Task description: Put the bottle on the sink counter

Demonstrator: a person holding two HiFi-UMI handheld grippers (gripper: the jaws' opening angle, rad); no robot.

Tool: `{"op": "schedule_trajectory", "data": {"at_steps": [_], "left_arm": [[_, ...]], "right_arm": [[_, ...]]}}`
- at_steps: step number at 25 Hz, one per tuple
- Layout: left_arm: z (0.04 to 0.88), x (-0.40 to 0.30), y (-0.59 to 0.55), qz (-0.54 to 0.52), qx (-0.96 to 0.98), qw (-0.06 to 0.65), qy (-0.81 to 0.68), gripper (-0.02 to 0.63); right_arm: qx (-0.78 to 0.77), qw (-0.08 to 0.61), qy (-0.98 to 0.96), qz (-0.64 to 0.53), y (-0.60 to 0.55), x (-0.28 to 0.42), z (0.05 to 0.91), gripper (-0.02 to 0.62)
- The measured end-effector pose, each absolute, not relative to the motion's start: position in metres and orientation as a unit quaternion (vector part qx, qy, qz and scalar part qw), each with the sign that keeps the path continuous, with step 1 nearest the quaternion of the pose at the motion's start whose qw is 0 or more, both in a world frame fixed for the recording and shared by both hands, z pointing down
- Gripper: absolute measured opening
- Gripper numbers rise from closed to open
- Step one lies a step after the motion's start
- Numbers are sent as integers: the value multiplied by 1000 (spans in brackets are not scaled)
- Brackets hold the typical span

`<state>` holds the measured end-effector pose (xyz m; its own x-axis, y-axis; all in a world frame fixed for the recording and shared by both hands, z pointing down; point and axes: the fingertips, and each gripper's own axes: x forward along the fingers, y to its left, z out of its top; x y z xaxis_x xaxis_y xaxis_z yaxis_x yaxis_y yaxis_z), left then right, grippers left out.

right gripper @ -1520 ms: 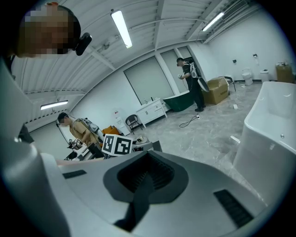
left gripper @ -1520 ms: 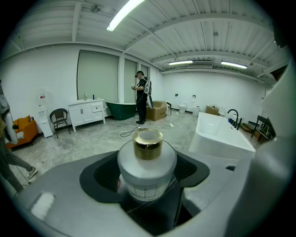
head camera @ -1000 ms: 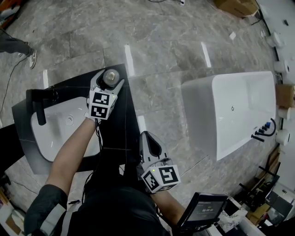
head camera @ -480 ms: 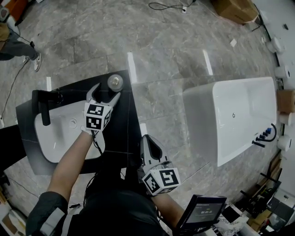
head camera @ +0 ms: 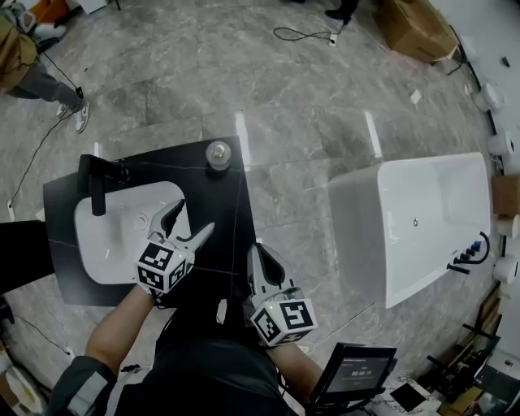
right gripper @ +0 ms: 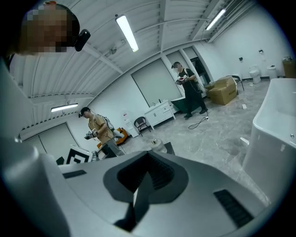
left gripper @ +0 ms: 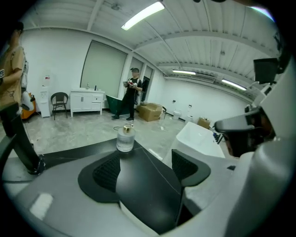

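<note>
A small clear bottle [head camera: 218,154] with a gold cap stands upright on the far right corner of the black sink counter [head camera: 225,213]. My left gripper [head camera: 195,217] hovers over the counter's near part, well short of the bottle, open and empty. In the left gripper view the bottle [left gripper: 125,139] shows beyond the spread jaws of the left gripper [left gripper: 148,169]. My right gripper [head camera: 258,253] hangs by the counter's right edge, shut on nothing. The right gripper view has the bottle [right gripper: 158,146] just above the closed jaws of the right gripper [right gripper: 147,173].
A white basin [head camera: 106,236] with a black faucet [head camera: 96,183] fills the counter's left side. A white bathtub [head camera: 422,219] stands to the right across grey floor. A person [head camera: 32,65] walks at the far left. A cardboard box [head camera: 414,24] and a cable [head camera: 305,34] lie at the back.
My left gripper has let go of the bottle and drawn back toward me, jaws open. The bottle stays standing on the counter corner. The right gripper has barely moved.
</note>
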<state>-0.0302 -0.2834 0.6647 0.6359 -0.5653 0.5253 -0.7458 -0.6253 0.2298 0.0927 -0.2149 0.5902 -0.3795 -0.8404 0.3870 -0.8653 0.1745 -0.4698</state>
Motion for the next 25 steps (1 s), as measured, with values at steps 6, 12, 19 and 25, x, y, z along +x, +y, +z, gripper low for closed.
{"op": "schedule_trajectory", "data": {"at_steps": [6, 12, 19, 25], "left_arm": [[619, -23, -231, 154, 893, 248, -343, 274], [582, -39, -219, 121, 882, 233, -391, 95], [553, -37, -194, 99, 885, 234, -391, 10], [527, -30, -173, 75, 887, 239, -387, 3]], "right_arm": [[542, 14, -780, 312, -205, 81, 572, -5], [533, 13, -791, 299, -195, 77, 555, -5], [528, 9, -800, 284, -184, 78, 532, -5], [528, -4, -806, 269, -174, 81, 508, -5]]}}
